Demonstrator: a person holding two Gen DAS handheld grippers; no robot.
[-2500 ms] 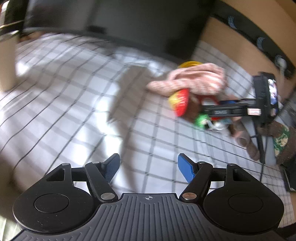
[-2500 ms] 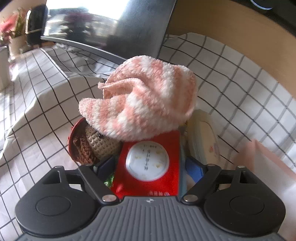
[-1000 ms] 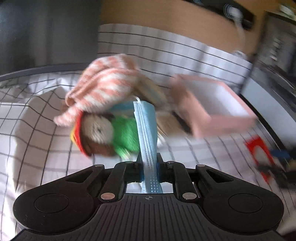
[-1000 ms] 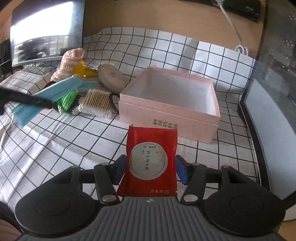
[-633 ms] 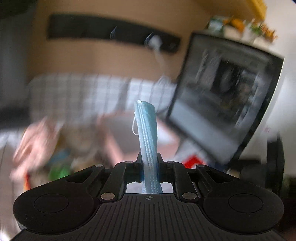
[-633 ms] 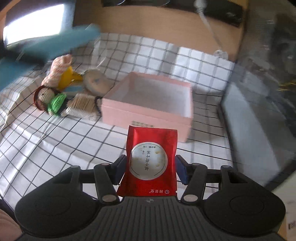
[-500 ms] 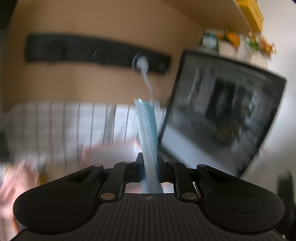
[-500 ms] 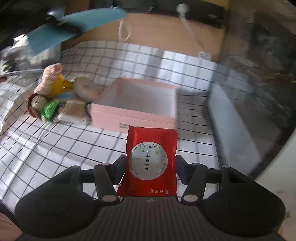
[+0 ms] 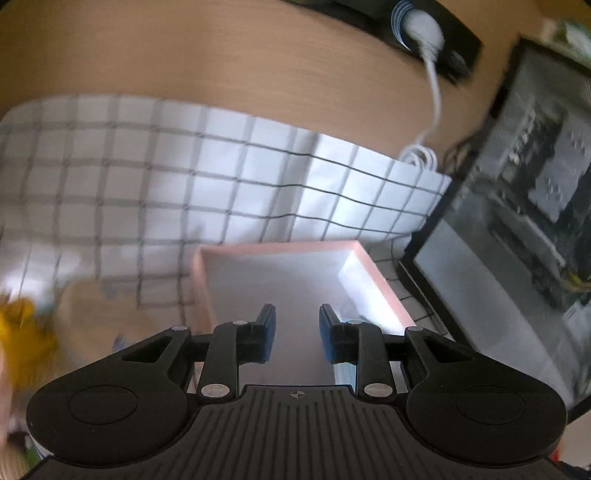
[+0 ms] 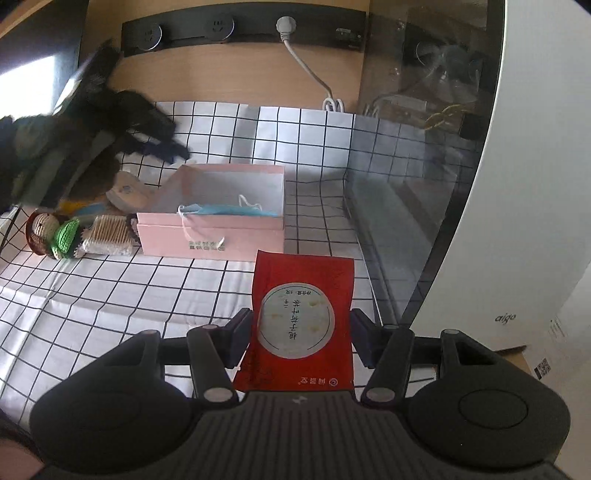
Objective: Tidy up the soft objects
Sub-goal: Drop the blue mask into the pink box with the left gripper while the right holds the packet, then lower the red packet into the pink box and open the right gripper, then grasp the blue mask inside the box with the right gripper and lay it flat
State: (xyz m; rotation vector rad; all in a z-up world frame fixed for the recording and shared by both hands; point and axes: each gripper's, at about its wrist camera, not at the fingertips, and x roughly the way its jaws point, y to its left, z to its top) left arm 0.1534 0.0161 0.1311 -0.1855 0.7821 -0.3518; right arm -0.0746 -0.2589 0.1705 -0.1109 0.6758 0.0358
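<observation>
My left gripper (image 9: 296, 332) is open and empty above the pink box (image 9: 376, 275). In the right wrist view it (image 10: 173, 149) hovers over the box's left end. A blue face mask (image 10: 229, 210) lies in the pink box (image 10: 221, 230), one ear loop hanging over the front wall. My right gripper (image 10: 301, 338) is shut on a red sachet (image 10: 301, 321) and holds it above the checked cloth, in front of the box.
Left of the box lie a crocheted doll (image 10: 51, 234), a pack of cotton swabs (image 10: 109, 236), a round pale item (image 10: 125, 194) and something yellow (image 9: 22, 332). A glass-sided computer case (image 10: 424, 166) stands at the right. A socket strip (image 10: 240, 31) runs along the wooden back wall.
My left gripper carried the blue mask from the pile to the box, opened and let it go; the mask now lies in the box. The right gripper still holds the red sachet, slightly further back.
</observation>
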